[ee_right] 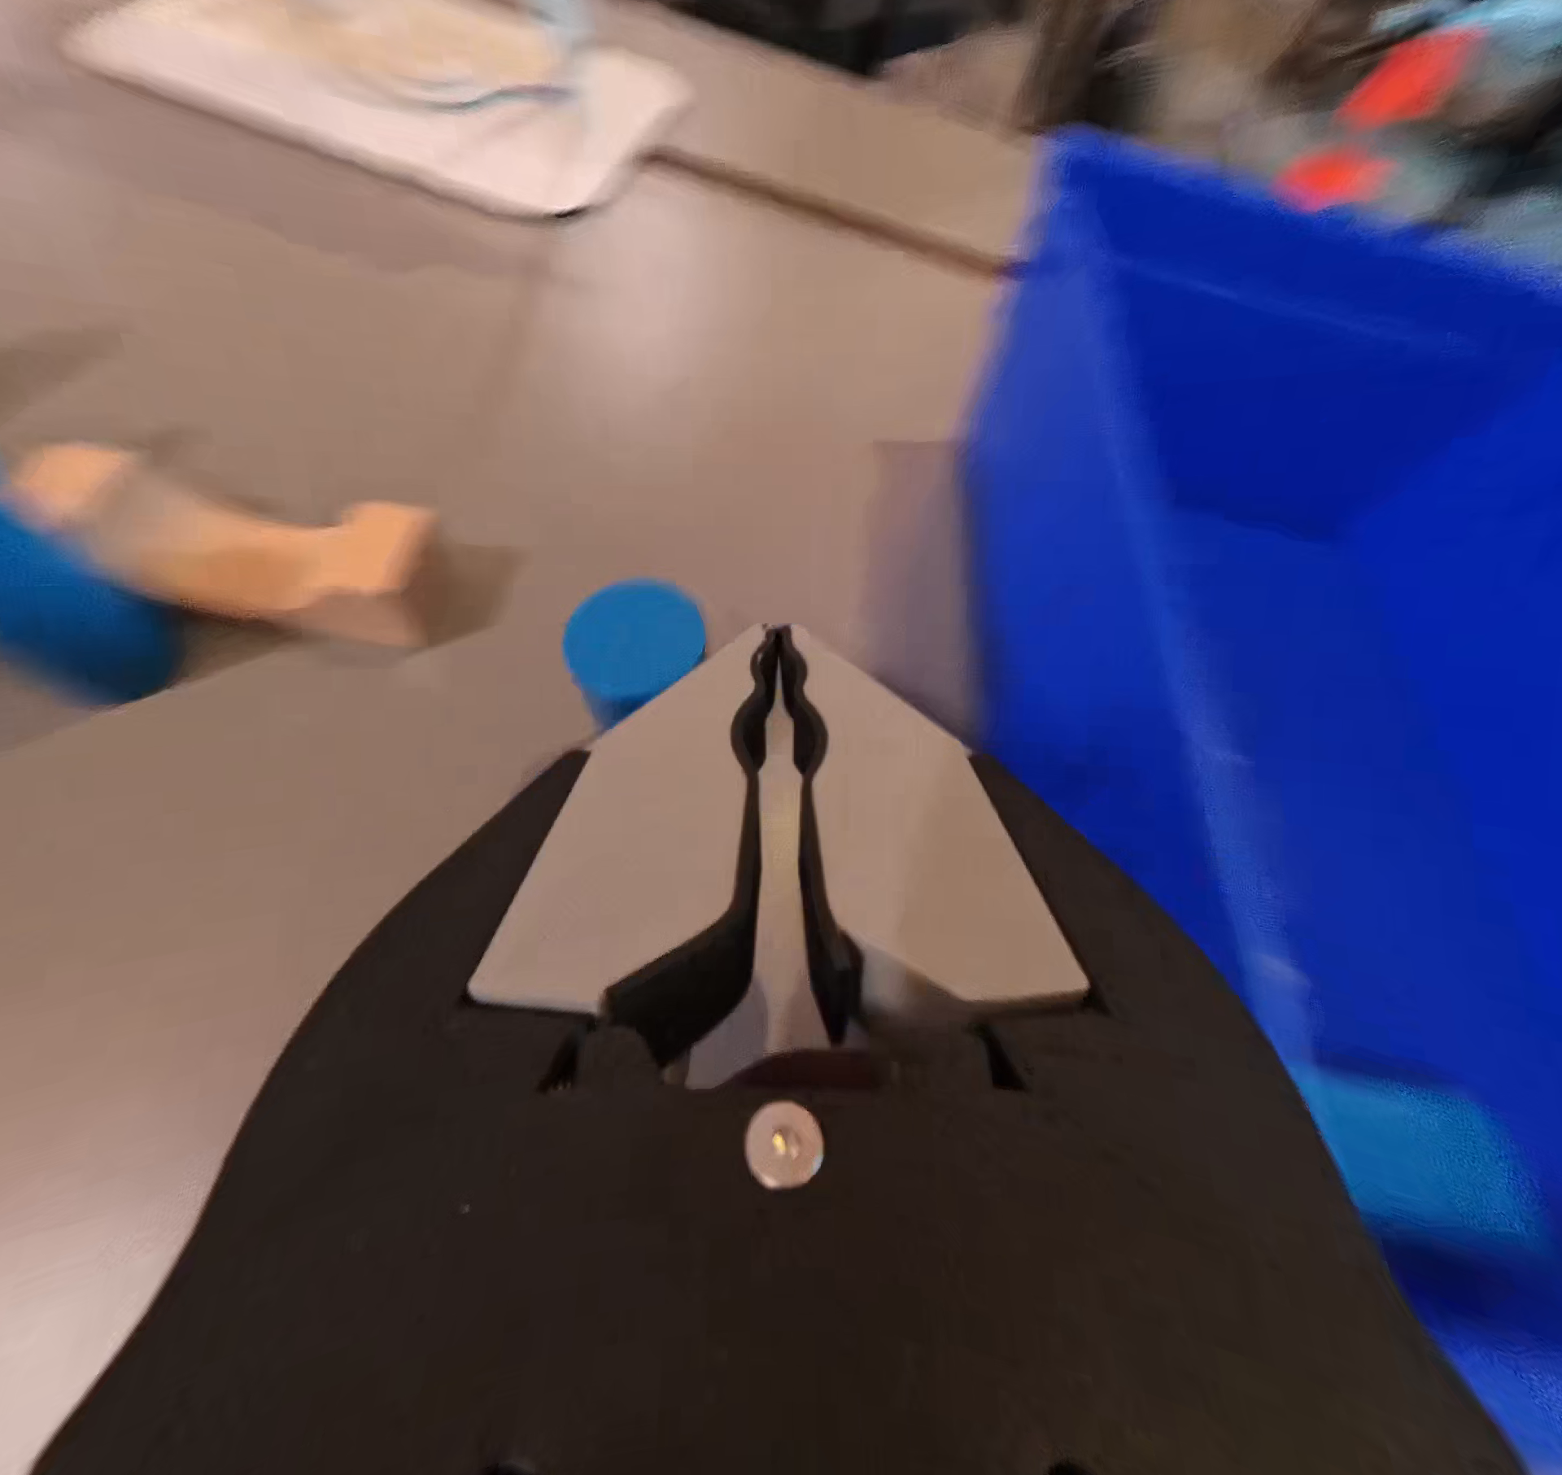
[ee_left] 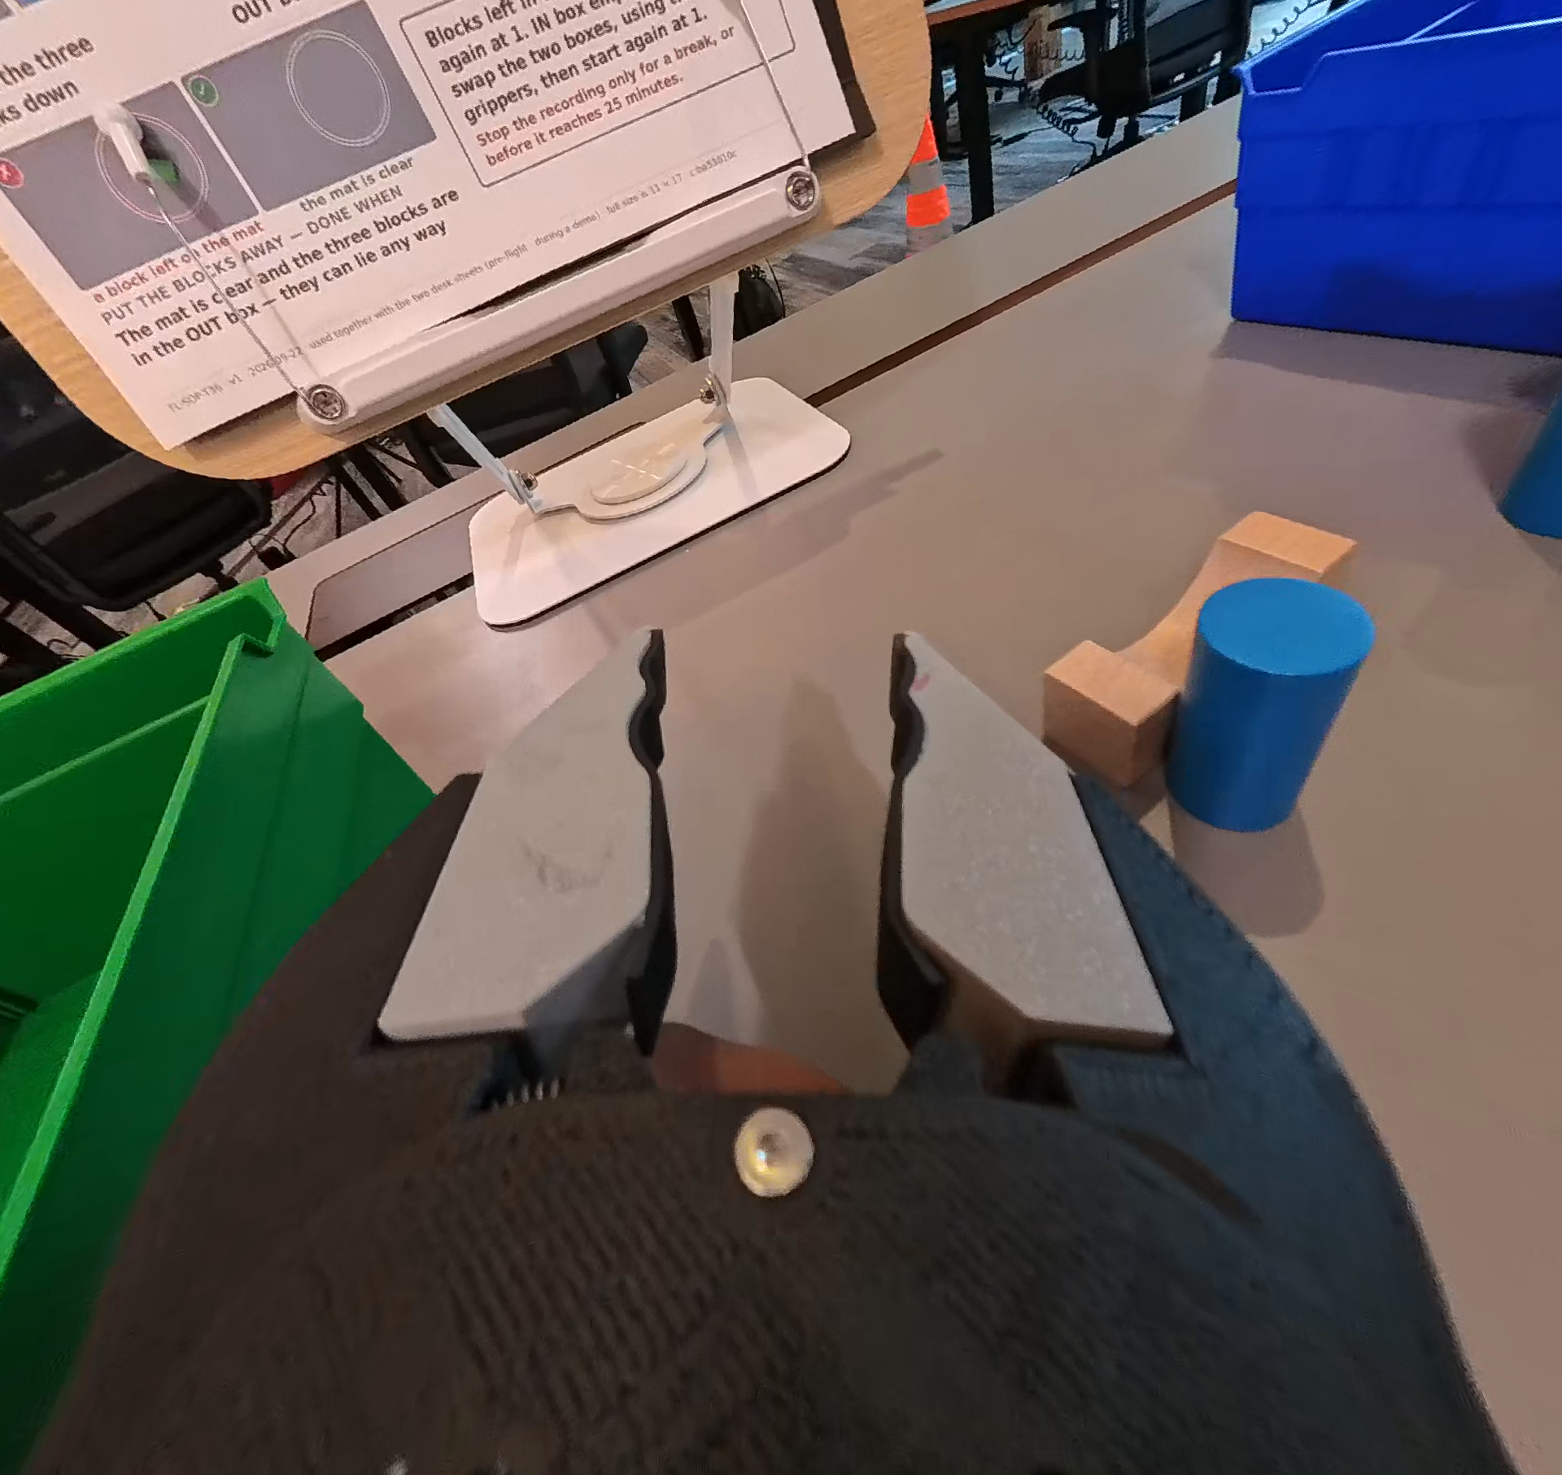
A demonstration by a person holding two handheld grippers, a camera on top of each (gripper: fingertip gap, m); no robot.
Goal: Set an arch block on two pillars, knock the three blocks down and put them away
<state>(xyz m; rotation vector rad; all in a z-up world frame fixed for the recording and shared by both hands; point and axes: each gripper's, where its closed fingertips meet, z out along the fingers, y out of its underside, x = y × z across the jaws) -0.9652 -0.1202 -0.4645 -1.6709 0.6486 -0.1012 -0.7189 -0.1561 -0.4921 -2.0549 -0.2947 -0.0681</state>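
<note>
Overhead at 11 o'clock, a printed sheet (ee_left: 406,124) on a stand (ee_left: 659,496) carries instructions. Below, the grey table (ee_left: 972,420) holds the fallen arch (ee_left: 1183,640) and cylinder (ee_left: 1268,707) at 2 o'clock; office chairs stand beyond. Left gripper (ee_left: 778,674) gapes wide and bare; right gripper (ee_right: 778,640) is pinched closed on nothing, beside another cylinder (ee_right: 630,657).

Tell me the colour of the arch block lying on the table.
Plain light wood, unpainted: the arch block shows best in the left wrist view.

Bare wooden arch block (ee_left: 1183,648) (matt), glossy plastic bins (ee_left: 1395,192).

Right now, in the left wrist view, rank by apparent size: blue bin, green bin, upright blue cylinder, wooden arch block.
1. green bin, cropped and nearest
2. blue bin, cropped
3. blue cylinder
4. arch block, partly hidden behind the cylinder, so unsure.
</note>
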